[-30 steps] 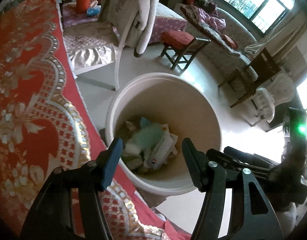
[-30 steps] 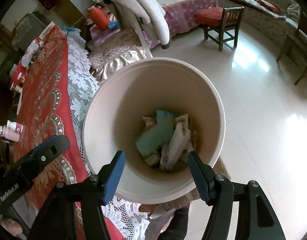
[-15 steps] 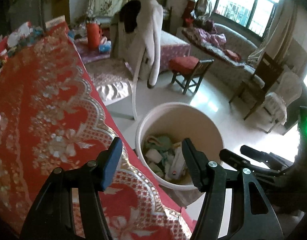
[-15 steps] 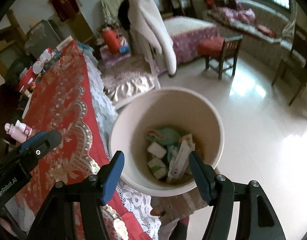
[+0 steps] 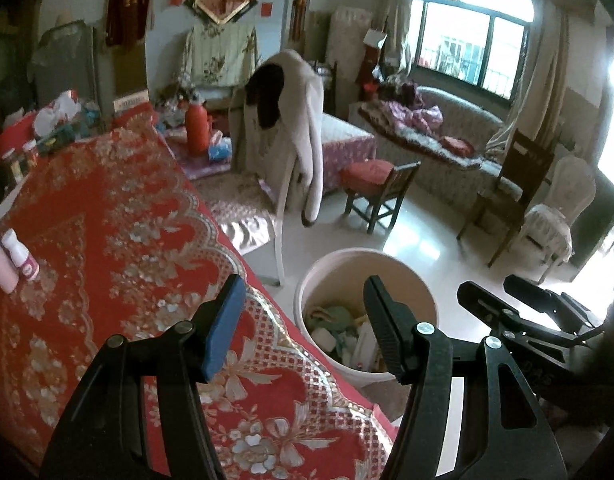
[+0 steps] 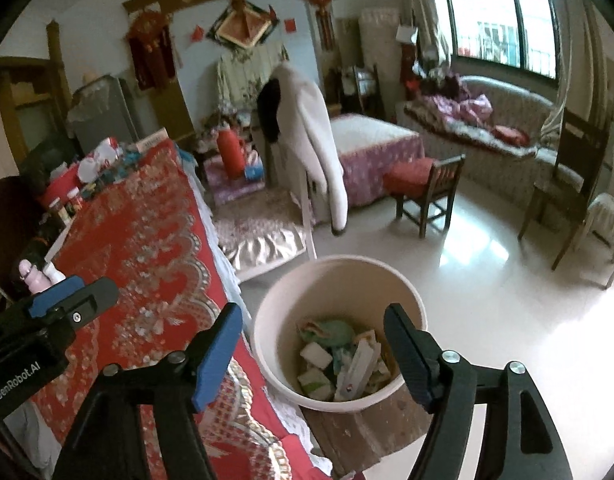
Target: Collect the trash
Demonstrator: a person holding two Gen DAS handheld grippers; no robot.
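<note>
Left gripper (image 5: 303, 322): jaws apart, nothing between the pads; hangs over the near right edge of the table, aimed down past it toward the bin.
Right gripper (image 6: 313, 350): jaws opening, empty; the bin shows in the gap but well below, not touched.
Trash bin (image 6: 267, 344): cream round bucket on the floor, just beside the table's right edge, standing on what looks like a brown block or mat.
Trash (image 6: 339, 354): already lying in the bottom of the bin; a green crumpled piece, white packets, a long white wrapper.
Table (image 5: 107, 208): red and gold patterned cloth with white lace fringe; the near half looks bare.
Step in hand (judgement): both grippers empty, so likely turning to the table for the next piece.
How to do it well: sort litter from keepers first; the pink bottles (image 5: 11, 258) at the left edge look like goods, not trash. Come down with the jaws wide, pinch the wrapper only, not the cloth, and carry it fully over the bin mouth before letting go.
Clutter at far edge (image 5: 55, 128): jars, packets, red box; too small to tell what is waste.
Hidden: the table's near left corner is covered by the gripper bodies; the bin's base is cut off by a finger; the person is out of view.
Hard to read: print on the wrappers.
</note>
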